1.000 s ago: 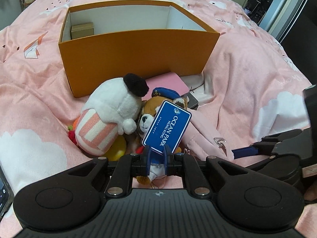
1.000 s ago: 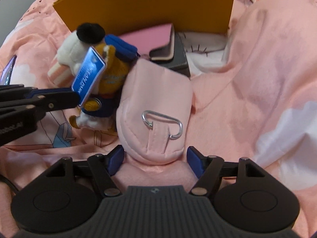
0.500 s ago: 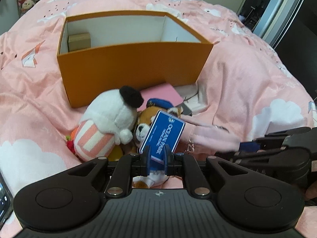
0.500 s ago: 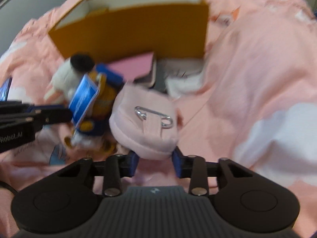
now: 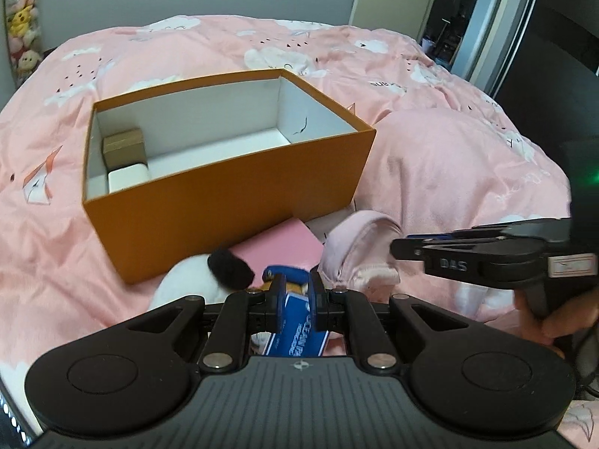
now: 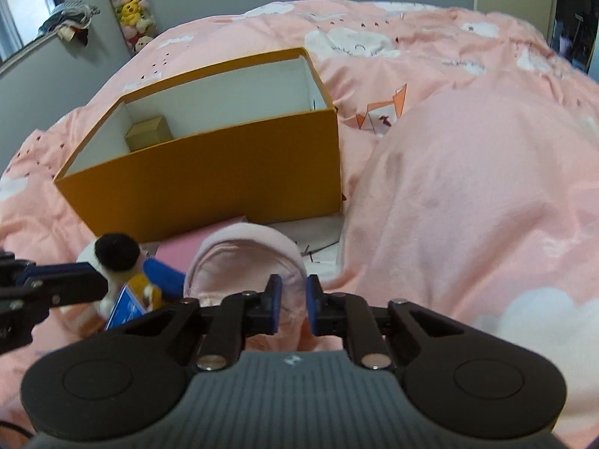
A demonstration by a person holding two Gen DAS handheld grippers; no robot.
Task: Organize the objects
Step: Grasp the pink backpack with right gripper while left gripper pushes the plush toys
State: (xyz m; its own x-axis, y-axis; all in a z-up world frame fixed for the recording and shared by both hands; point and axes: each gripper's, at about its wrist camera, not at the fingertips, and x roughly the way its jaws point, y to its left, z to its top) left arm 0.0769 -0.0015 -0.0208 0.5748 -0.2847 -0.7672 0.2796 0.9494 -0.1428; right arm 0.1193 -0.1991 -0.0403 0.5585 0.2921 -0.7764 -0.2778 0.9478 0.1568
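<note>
Lifting: both tools carry loads toward orange box (image 5: 224, 202) on bed.
Left tool (image 5: 295, 301): clamped on blue tag (image 5: 299, 340) of plush.
Right tool (image 6: 290, 308): closing on pink pouch (image 6: 247, 258); confirm bite, clear rim.

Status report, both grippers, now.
Left gripper shut on blue tag. Right gripper closing on pink pouch. Orange box ahead, unobstructed.

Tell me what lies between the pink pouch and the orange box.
In the right wrist view, a pink notebook and some white paper lie between the pink pouch and the orange box.
</note>
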